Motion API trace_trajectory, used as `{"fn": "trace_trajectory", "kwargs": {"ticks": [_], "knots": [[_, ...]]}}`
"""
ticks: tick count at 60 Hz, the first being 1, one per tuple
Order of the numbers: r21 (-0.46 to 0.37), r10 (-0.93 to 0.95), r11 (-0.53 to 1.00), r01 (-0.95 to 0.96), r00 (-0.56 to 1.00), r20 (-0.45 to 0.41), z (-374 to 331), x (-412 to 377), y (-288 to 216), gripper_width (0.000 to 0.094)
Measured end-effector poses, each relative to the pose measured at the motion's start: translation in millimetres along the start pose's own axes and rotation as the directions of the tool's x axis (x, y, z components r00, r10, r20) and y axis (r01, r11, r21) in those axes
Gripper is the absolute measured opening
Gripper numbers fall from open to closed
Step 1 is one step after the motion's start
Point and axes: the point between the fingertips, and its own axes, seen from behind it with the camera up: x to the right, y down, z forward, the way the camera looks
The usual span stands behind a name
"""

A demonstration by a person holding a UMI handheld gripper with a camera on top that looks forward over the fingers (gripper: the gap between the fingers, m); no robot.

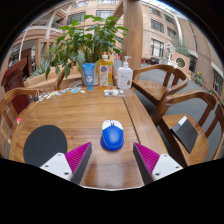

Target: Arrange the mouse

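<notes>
My gripper (pixel 112 160) hangs over a wooden table (pixel 75 108) with its jaws spread wide and nothing clamped between them; the magenta pads (pixel 78 156) face each other across bare wood. The blue and white mouse (pixel 112 136) sits on the tabletop just ahead of my fingertips, centred on the gap between them, resting on its own and untouched by either finger. Off to the left of my left finger lies a round black mouse pad (pixel 45 144), close by the mouse but apart from it. Well beyond the mouse, at the far edge of the table, stand a leafy potted plant (pixel 88 40), a blue bottle (pixel 88 75), a yellow-labelled container (pixel 105 70) and a white pump bottle (pixel 125 75). Wooden chairs (pixel 160 85) stand to the right of the table, and one nearer to my right finger holds a dark flat object (pixel 186 133) on its seat.
</notes>
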Motion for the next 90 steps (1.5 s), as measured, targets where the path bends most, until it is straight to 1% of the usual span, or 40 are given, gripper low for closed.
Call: {"fn": "trace_trajectory", "kwargs": {"ticks": [7, 13, 19, 23, 25, 29, 35, 39, 42, 44, 48, 51, 56, 59, 63, 66, 71, 72, 74, 80, 81, 83, 87, 90], "knots": [[-0.007, -0.003, 1.0, 0.003, 1.0, -0.013, 41, 2, -14, 0.0846], [-0.038, 0.01, 0.999, -0.011, 1.0, -0.021, 66, 2, -14, 0.0793], [-0.017, 0.029, 0.999, -0.029, 1.0, 0.002, 76, -4, -22, 0.0661], [-0.003, 0.019, 1.0, -0.019, 1.0, -0.001, 80, -3, -26, 0.0508], [0.007, 0.021, 1.0, -0.021, 1.0, -0.002, 81, -4, -26, 0.0498], [0.019, 0.008, 1.0, -0.008, 1.0, -0.016, 80, -3, -27, 0.0438], [0.023, -0.007, 1.0, 0.008, 0.999, -0.032, 79, -2, -27, 0.0377], [0.013, -0.013, 1.0, 0.014, 0.999, -0.042, 77, -2, -27, 0.0368], [0.023, 0.003, 1.0, -0.002, 0.999, -0.046, 70, -2, -34, 0.0368], [0.048, 0.024, 0.999, -0.021, 0.998, -0.05, 62, -1, -46, 0.0369], [0.126, 0.049, 0.991, -0.04, 0.996, -0.069, 38, 3, -80, 0.0368], [0.196, 0.063, 0.979, -0.048, 0.996, -0.068, 12, 2, -112, 0.0368], [0.319, 0.077, 0.946, -0.06, 0.996, -0.041, -43, -16, -167, 0.0369], [0.383, 0.069, 0.922, -0.062, 0.998, -0.006, -73, -35, -188, 0.0366], [0.428, 0.049, 0.902, -0.057, 0.998, 0.029, -102, -67, -204, 0.0368], [0.437, 0.024, 0.898, -0.046, 0.998, 0.056, -112, -96, -197, 0.0367], [0.385, -0.03, 0.923, -0.011, 0.995, 0.1, -101, -138, -175, 0.0367], [0.379, -0.038, 0.925, -0.005, 0.994, 0.105, -94, -153, -151, 0.0367], [0.334, -0.053, 0.943, 0.013, 0.992, 0.111, -85, -165, -140, 0.0366], [0.195, -0.085, 0.979, 0.055, 0.985, 0.147, -47, -202, -73, 0.0366], [0.184, -0.091, 0.981, 0.063, 0.985, 0.149, -37, -209, -58, 0.0367], [0.151, -0.102, 0.985, 0.08, 0.984, 0.147, -33, -214, -44, 0.0368], [0.101, -0.127, 0.988, 0.113, 0.982, 0.143, -14, -222, -20, 0.0375], [0.074, -0.125, 0.991, 0.115, 0.983, 0.135, -12, -229, -4, 0.0396]]}}
